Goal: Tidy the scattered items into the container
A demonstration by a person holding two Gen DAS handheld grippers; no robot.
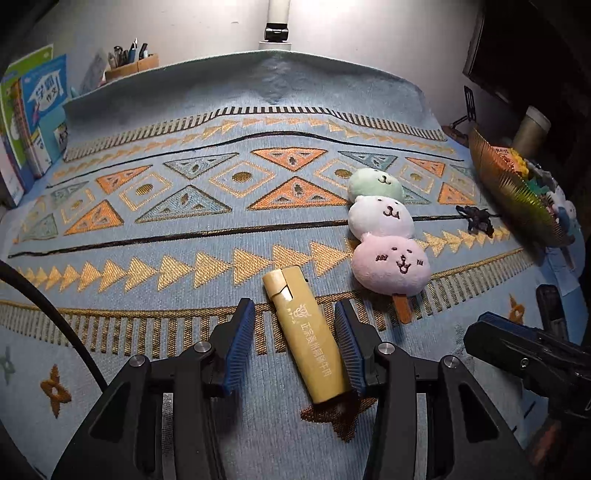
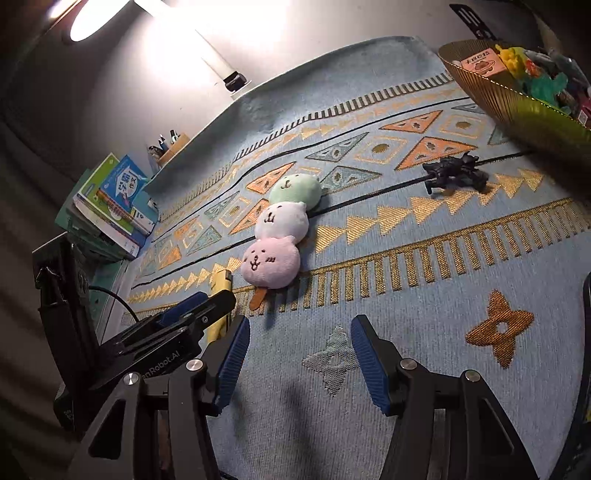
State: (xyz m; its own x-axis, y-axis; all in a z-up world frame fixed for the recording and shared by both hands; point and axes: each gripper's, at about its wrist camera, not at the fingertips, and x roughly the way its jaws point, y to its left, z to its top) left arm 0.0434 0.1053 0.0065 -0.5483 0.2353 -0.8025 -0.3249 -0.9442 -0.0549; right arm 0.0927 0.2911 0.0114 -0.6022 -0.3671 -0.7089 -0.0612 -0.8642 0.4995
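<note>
A gold snack packet (image 1: 308, 336) lies on the patterned blue cloth between the fingers of my left gripper (image 1: 295, 314), which is open around it; the right pad touches or nearly touches it. It also shows in the right wrist view (image 2: 221, 282), partly hidden by the left gripper. A three-ball plush skewer (image 1: 384, 229) (image 2: 282, 230) lies just right of the packet. A small black toy figure (image 1: 476, 218) (image 2: 454, 173) lies near the gold ribbed bowl (image 1: 513, 192) (image 2: 509, 99), which holds several items. My right gripper (image 2: 299, 332) is open and empty above the cloth.
Books (image 1: 33, 118) (image 2: 110, 206) stand at the left edge of the cloth. A wooden pen holder (image 1: 129, 62) (image 2: 170, 146) stands at the back left. A lamp pole (image 1: 277, 22) with a clamp rises at the back. A cylinder (image 1: 530, 129) stands behind the bowl.
</note>
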